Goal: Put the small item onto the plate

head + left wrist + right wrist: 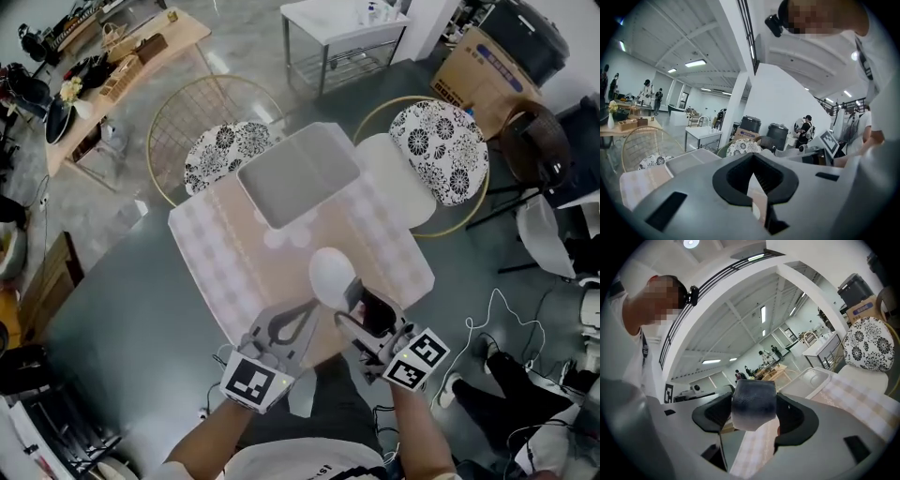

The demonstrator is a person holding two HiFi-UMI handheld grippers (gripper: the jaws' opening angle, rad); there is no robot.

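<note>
Right gripper view: right tool (753, 398) clenched on small item (753, 412), dark block, raised off table (234, 253), just beside plate (331, 274). Left tool (752, 160) closed, empty. Best practice: centre item over plate, lower to contact, then release.

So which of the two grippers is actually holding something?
The right gripper: its jaws clamp a small dark grey rounded block, while the left gripper has its jaws shut on nothing.

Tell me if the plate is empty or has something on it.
Empty: the plate shows bare white in the head view, and the small item sits clamped in the right claw.
</note>
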